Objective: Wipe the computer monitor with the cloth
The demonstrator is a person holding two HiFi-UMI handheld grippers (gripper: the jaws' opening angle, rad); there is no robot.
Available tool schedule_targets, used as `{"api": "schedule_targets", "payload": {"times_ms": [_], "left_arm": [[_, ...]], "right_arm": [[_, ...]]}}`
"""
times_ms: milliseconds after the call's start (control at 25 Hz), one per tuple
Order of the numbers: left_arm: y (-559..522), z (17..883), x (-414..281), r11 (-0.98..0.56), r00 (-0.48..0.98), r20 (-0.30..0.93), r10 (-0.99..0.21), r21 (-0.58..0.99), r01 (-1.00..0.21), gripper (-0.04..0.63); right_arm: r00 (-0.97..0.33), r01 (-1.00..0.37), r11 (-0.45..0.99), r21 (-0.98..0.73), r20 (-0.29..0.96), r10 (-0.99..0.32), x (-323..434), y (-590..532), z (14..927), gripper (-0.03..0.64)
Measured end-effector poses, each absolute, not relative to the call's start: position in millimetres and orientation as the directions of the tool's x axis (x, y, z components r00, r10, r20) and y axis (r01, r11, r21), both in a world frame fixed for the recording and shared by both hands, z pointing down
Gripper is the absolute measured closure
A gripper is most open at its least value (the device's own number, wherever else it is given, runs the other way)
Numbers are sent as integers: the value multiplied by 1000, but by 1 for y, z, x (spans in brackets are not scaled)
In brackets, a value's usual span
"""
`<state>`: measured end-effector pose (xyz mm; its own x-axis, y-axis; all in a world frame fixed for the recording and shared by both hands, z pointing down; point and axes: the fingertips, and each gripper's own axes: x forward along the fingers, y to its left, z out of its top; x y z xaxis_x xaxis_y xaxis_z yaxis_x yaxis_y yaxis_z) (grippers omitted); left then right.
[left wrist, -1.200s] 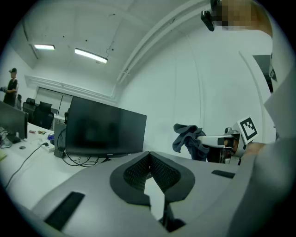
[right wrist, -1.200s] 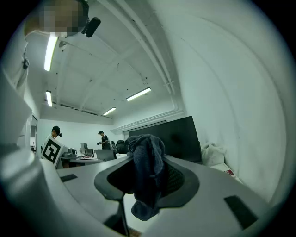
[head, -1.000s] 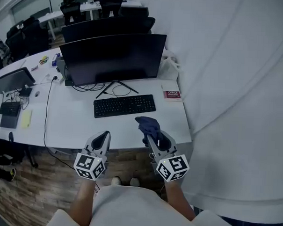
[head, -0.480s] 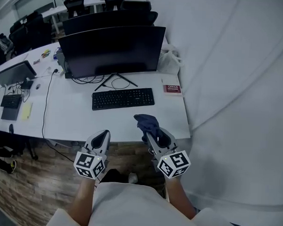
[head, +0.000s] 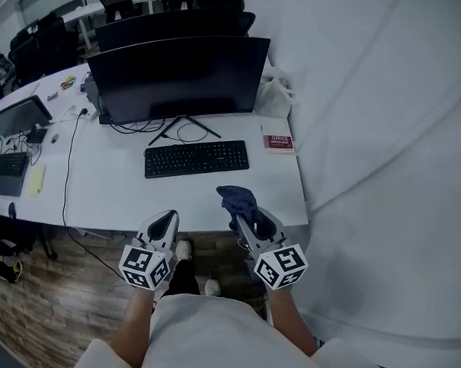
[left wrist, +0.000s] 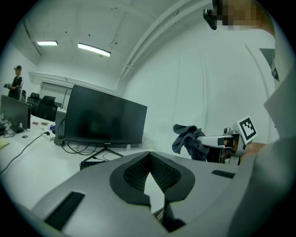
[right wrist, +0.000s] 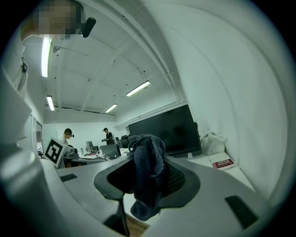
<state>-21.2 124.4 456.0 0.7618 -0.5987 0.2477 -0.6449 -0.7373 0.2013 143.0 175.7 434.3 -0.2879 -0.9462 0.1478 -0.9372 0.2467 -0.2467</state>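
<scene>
We note the right hand-held gripper (head: 243, 216) clamping the cloth (head: 238, 198), folds dangling, above the near edge of the surface (head: 108, 193). The monitor (head: 178, 74) is well apart at the back. The left hand-held gripper (head: 168, 221) is pinched together, empty. Risk, we judge: bare jaw tips scraping the screen, or cloth snagging the keyboard (head: 196, 158).

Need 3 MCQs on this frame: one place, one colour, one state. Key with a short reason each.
1. Where does the red booklet lie?
A) just right of the keyboard
B) on the floor
C) on top of the screen

2. What colour is the cloth?
A) white
B) dark blue
C) yellow

3. The right gripper is:
A) open and empty
B) shut on the cloth
C) shut on a cable

Key: A, the head view shows the booklet beside the keyboard's right end. B, the folds look dark blue in the head view. B, the right gripper view shows the cloth pinched between closed jaws.
</scene>
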Motion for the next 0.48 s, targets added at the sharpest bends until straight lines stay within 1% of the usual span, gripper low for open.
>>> {"api": "schedule_targets", "payload": {"times_ms": [480], "left_arm": [[30, 457, 2, -807, 830, 224, -510, 209, -552, 586]], "right_arm": [[-222, -957, 178, -231, 177, -959, 150, 92, 438, 457]]}}
